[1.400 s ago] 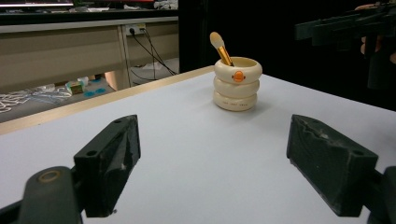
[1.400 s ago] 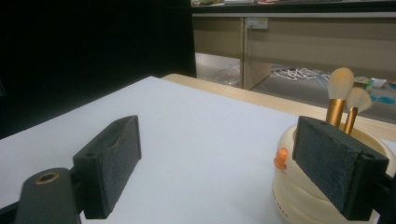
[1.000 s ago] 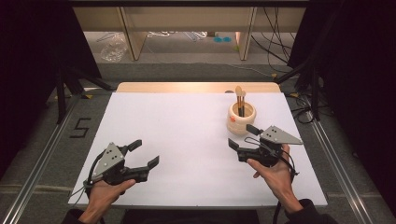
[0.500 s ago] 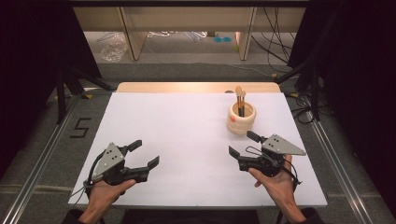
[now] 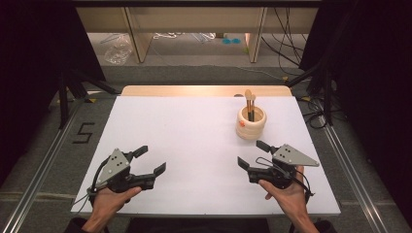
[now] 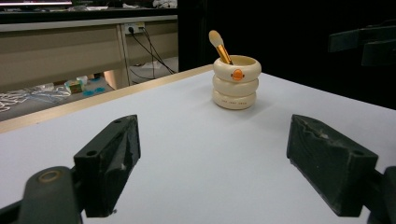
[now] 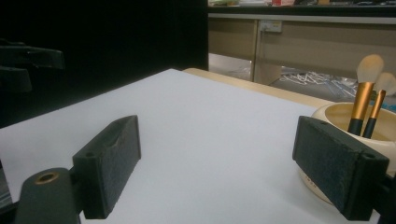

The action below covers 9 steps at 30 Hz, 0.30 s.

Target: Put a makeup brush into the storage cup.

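Brush holder (image 5: 251,123) near right hand-held gripper (image 5: 252,154)

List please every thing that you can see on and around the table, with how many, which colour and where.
Table: one, white top with a wooden far edge, in the middle.
Holder: one, cream, made like stacked rings with an orange mark, on the table's far right part.
Brushes: two, gold and black handles with pale tips, standing in the holder.
Plastic bag: one, clear, on the floor beyond the table, left.
Number mark: one, black "5", on the floor left of the table.
Left gripper: one, black, open, near left of the table.
Right gripper: one, black, open, near right, just before the holder.
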Tool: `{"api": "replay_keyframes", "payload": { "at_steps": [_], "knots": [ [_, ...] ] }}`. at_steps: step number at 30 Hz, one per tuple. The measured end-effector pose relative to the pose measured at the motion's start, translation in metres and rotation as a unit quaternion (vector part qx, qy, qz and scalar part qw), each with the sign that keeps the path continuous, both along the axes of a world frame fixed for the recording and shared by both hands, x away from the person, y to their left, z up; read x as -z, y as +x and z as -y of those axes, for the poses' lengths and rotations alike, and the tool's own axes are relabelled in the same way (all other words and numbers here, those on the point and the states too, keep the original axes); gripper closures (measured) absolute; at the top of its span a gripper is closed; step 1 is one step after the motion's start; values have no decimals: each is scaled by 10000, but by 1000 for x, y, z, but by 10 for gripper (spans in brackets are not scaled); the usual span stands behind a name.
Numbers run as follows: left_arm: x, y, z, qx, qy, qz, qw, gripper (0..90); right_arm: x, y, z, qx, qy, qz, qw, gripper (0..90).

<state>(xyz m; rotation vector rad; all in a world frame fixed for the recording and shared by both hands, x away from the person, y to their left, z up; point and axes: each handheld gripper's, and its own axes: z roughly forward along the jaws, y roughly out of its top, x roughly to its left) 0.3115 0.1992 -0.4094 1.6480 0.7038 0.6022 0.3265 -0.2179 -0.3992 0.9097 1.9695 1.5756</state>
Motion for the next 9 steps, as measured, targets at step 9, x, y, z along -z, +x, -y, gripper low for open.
{"api": "replay_keyframes", "payload": {
  "at_steps": [9],
  "knots": [
    [0, 0, 0, -3, -14, 5, 10000, 175, 1, 1, 0, -59, 49, 27, 10000, 162]
  ]
}}
